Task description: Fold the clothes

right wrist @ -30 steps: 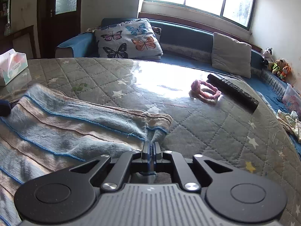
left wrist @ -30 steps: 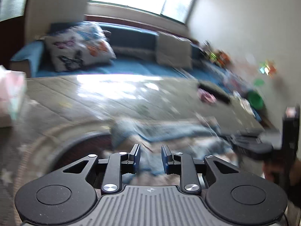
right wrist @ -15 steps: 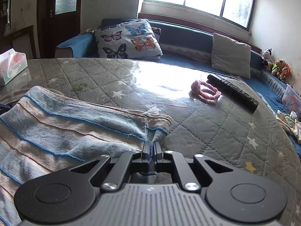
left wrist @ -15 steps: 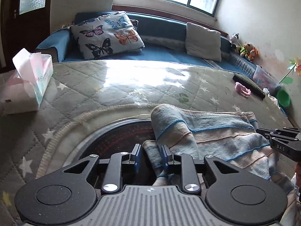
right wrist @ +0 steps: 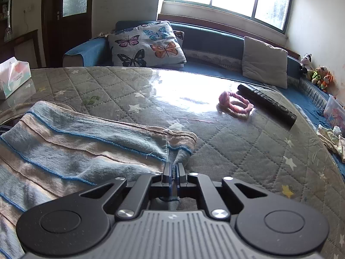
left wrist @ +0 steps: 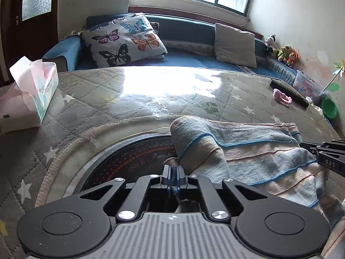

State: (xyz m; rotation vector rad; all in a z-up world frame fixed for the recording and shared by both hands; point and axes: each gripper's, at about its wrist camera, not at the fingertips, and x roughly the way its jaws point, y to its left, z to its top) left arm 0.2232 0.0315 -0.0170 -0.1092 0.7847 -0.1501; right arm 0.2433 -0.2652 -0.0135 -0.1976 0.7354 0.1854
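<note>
A blue and beige striped garment [left wrist: 248,157] lies spread on the quilted table cover. My left gripper [left wrist: 172,173] is shut on the garment's near left edge, with cloth pinched between the pads. My right gripper [right wrist: 173,169] is shut on the garment [right wrist: 82,146] at its right corner, where the cloth bunches up between the fingers. The right gripper's tip also shows at the right edge of the left wrist view [left wrist: 327,153].
A tissue box [left wrist: 28,99] stands at the table's left. A pink hair band [right wrist: 235,105] and a black remote [right wrist: 267,105] lie at the far right. A round dark inset [left wrist: 133,159] shows in the table under the garment's left end. A sofa with cushions [left wrist: 125,41] stands behind.
My left gripper moved onto the garment's left edge and shut on it; it was open half a second ago. The right gripper stayed shut on the corner.
</note>
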